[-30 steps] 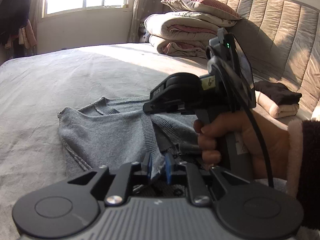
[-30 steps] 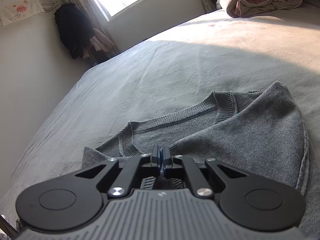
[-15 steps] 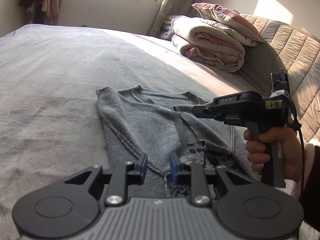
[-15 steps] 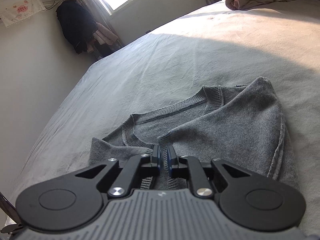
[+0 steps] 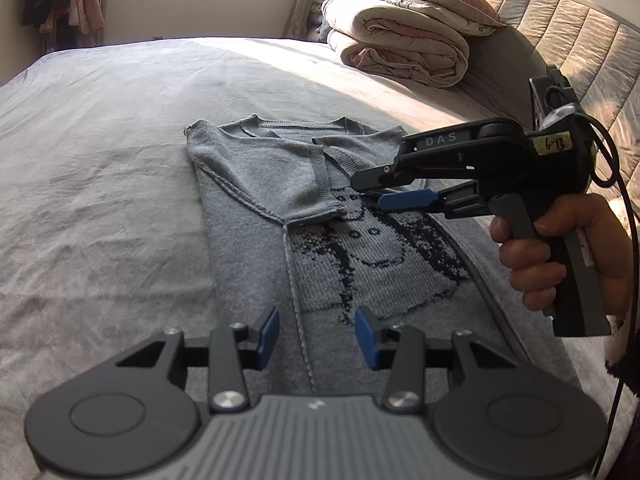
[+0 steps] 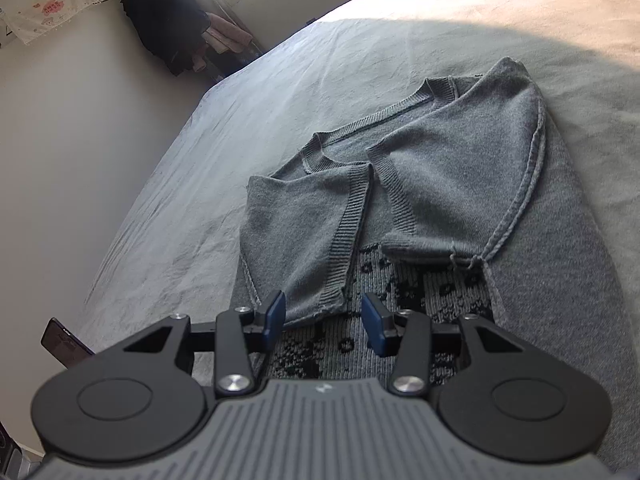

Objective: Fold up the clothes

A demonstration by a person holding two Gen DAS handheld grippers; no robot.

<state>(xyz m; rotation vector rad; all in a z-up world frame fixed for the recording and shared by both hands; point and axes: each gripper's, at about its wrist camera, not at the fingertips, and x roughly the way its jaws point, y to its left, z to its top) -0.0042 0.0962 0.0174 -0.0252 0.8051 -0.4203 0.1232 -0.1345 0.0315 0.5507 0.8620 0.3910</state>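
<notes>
two grippers: left gripper (image 5: pixel 316 334) and right gripper (image 6: pixel 323 322), both opening, gripping nothing, hovering over grey sweater (image 5: pixel 256 184). lying flat on grey bed (image 5: pixel 100 160), both sleeves folded inward across patterned front. sitting beyond: folded quilts (image 5: pixel 404 44) by headboard (image 5: pixel 580 52).

We tilt our left hand-held gripper (image 5: pixel 316 334) and right hand-held gripper (image 6: pixel 323 320) downward, both jaws opening, nothing pinched between them.
</notes>
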